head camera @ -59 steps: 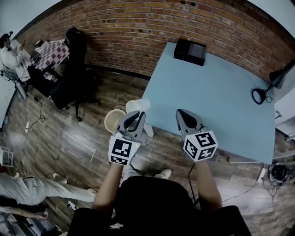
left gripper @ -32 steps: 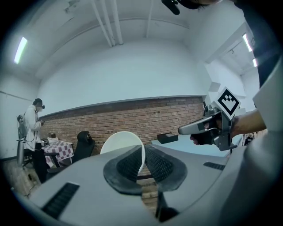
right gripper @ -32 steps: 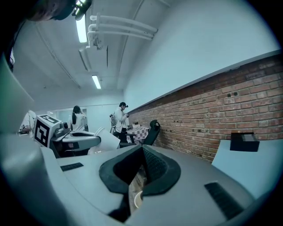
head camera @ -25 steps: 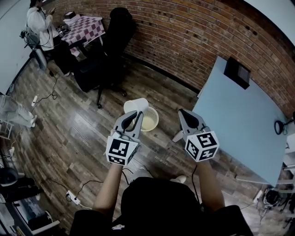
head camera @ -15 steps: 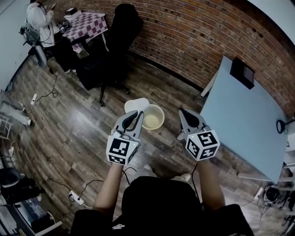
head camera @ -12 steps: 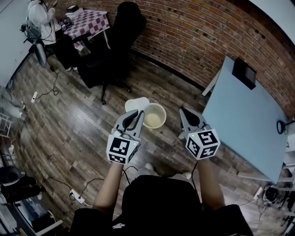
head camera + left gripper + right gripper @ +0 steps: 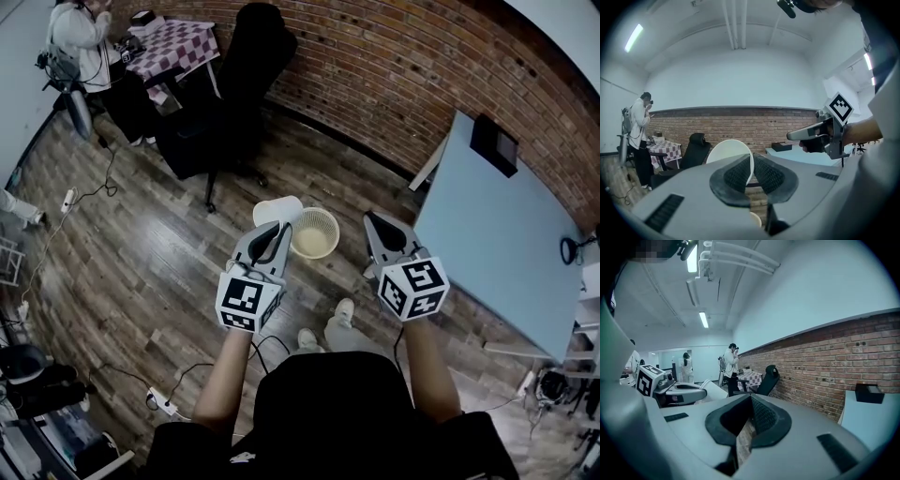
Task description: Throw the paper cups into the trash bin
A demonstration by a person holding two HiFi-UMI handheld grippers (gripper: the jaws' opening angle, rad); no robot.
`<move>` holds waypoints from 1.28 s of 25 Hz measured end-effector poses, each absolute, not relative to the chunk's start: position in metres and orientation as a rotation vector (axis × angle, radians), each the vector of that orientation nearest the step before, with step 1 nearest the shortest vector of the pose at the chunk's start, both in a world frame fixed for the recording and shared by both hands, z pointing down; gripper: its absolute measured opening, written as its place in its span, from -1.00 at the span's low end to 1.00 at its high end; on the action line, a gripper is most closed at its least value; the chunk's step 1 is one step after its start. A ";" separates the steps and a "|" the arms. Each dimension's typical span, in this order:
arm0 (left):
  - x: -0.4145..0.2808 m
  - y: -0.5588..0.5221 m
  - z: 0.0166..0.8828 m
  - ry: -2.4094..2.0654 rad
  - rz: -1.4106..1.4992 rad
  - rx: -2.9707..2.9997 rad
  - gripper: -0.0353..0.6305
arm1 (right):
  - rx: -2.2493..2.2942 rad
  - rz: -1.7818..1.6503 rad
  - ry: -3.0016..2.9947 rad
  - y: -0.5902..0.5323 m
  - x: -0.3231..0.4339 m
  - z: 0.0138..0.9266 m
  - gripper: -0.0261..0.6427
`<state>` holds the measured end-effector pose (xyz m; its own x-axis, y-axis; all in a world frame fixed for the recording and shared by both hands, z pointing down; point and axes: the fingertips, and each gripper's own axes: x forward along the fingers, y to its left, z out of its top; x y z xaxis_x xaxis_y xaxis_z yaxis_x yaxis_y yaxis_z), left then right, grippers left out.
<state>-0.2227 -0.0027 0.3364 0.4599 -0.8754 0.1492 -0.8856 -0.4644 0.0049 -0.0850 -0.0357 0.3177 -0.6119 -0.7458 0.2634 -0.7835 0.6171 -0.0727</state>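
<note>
A white paper cup (image 7: pixel 275 210) lies sideways in my left gripper (image 7: pixel 279 228), which is shut on the cup's rim; the left gripper view shows that rim (image 7: pixel 751 165) pinched between the two dark pads. The cup hangs just left of a round cream trash bin (image 7: pixel 315 232) standing on the wood floor below. A sliver of the bin (image 7: pixel 755 219) shows under the jaws. My right gripper (image 7: pixel 372 219) is level with the left one, to the right of the bin. Its jaws (image 7: pixel 750 401) meet at the tips and hold nothing.
A pale blue table (image 7: pixel 497 234) with a black box (image 7: pixel 495 144) stands to the right against the brick wall (image 7: pixel 394 66). A black office chair (image 7: pixel 234 84) is ahead on the left. A person (image 7: pixel 80 37) stands by a chequered table (image 7: pixel 173 42) far left. Cables lie on the floor (image 7: pixel 164 398).
Both grippers have moved forward with the cup still held. The trash bin now sits between the two grippers, closer under the cup than a second ago.
</note>
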 end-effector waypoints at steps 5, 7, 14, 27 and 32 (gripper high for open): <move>-0.217 -0.006 0.339 -1.560 0.223 2.617 -0.81 | 1.280 0.262 -2.644 -0.042 -0.079 0.316 -0.91; -0.215 -0.011 0.337 -1.560 0.228 2.633 -0.81 | 1.289 0.267 -2.654 -0.047 -0.078 0.315 -0.91; -0.202 -0.031 0.334 -1.564 0.219 2.660 -0.81 | 1.290 0.262 -2.677 -0.065 -0.074 0.314 -0.91; -0.178 -0.090 0.341 -1.567 0.210 2.630 -0.81 | 1.245 0.269 -2.700 -0.132 -0.058 0.321 -0.91; -0.170 -0.122 0.348 -1.580 0.210 2.606 -0.81 | 1.204 0.264 -2.710 -0.165 -0.055 0.328 -0.91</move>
